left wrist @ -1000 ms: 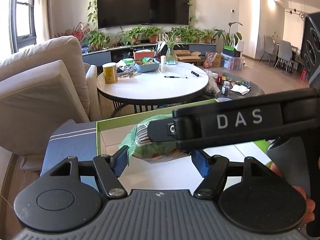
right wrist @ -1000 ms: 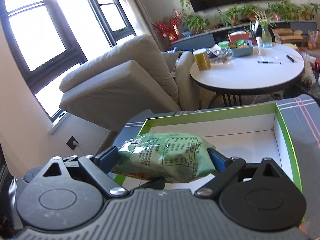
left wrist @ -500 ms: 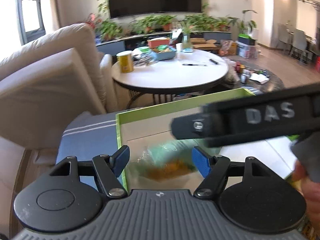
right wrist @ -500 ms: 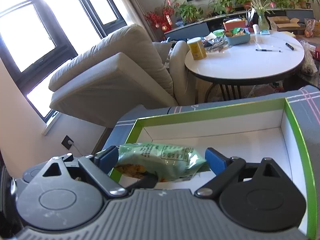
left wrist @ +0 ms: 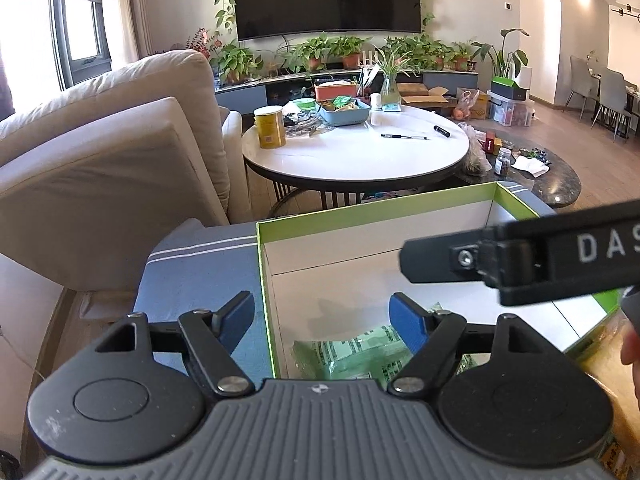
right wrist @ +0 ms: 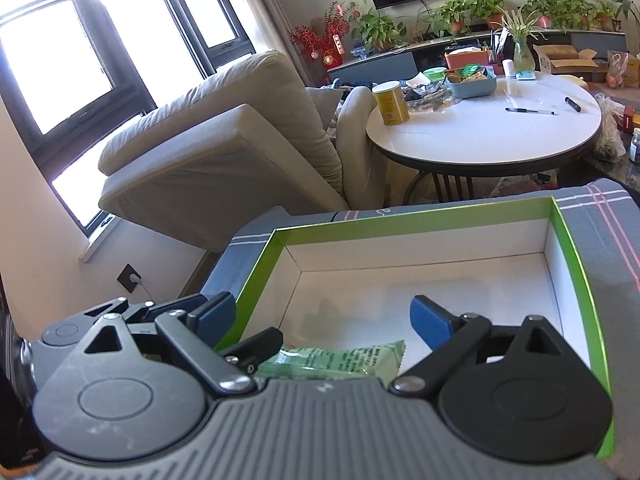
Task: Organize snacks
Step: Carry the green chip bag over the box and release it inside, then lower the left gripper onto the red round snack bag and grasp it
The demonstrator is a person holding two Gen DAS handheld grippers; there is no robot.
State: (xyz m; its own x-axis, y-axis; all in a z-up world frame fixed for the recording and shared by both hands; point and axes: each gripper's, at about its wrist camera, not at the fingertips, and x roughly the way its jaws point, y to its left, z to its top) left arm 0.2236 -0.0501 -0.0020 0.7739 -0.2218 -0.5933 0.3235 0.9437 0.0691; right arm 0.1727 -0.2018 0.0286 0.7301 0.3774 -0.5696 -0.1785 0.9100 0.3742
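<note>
A green snack packet (left wrist: 352, 356) (right wrist: 340, 360) lies flat on the white floor of the green-rimmed box (left wrist: 360, 210) (right wrist: 400, 220), near its front left corner. My left gripper (left wrist: 322, 320) hovers over that corner with its jaws opening; nothing is between its blue pads, and the packet lies below them by the right pad. My right gripper (right wrist: 320, 318) stands open above the packet without touching it. One of its black fingers (left wrist: 520, 256) crosses the left wrist view at the right. A left gripper finger (right wrist: 256, 346) shows just left of the packet.
The box rests on a blue-grey striped cloth (left wrist: 200, 264). A beige armchair (left wrist: 120, 152) stands to the left. Behind is a round white table (left wrist: 356, 152) with a yellow tin, a blue tray of snacks and pens. A hand (left wrist: 630, 344) shows at the right edge.
The packet, held up between the pads a second ago, has dropped to the box floor. The left jaws have widened. The right jaws kept their width.
</note>
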